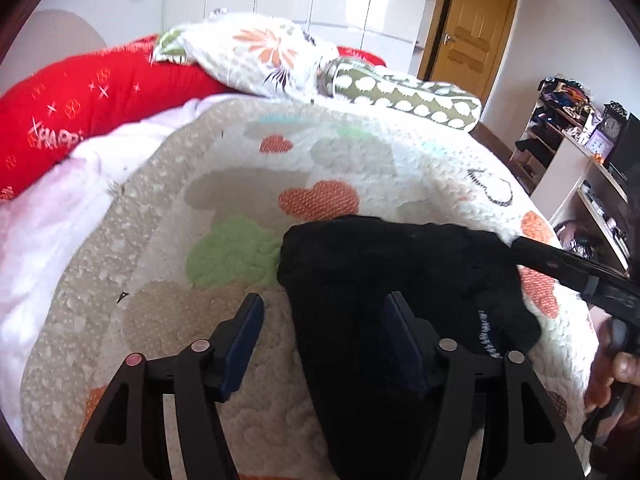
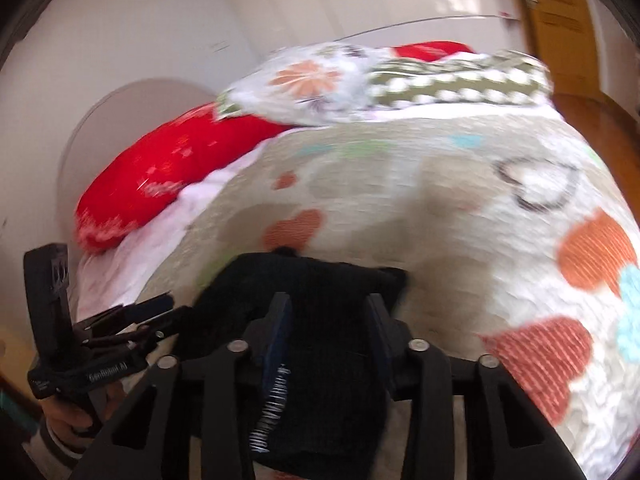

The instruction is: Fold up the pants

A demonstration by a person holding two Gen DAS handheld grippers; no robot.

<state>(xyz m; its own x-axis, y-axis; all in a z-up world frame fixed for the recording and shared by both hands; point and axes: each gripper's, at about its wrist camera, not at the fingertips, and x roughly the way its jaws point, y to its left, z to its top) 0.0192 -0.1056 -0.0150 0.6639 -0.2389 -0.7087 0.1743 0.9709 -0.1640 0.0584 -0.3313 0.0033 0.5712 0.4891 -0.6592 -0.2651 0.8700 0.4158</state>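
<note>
Pants (image 1: pixel 384 264): black, bunched in a folded heap on the near part of the bed; white lettering along one hem.
Bed (image 1: pixel 168 240): largest item, covered by a quilt and carrying everything below.
Quilt (image 1: pixel 240 184): cream and beige, textured, with orange, green and pale blue heart patches.
Red pillow (image 1: pixel 80 100): long, at the head of the bed, white star and letter print.
Floral pillow (image 1: pixel 256 52): white with orange flowers, lying on the red pillow.
Green bolster (image 1: pixel 404 94): olive with white dots, just beside the floral pillow.
Left gripper (image 1: pixel 324 344): jaws spread apart; left finger over bare quilt, right finger over the pants' edge; nothing pinched.
Right gripper (image 2: pixel 330 340): jaws closed on a thick fold of the pants, cloth filling the gap between the fingers; view blurred.
Hand (image 2: pixel 68 412): wrapped around the left gripper's handle, sleeve cuff showing below.
</note>
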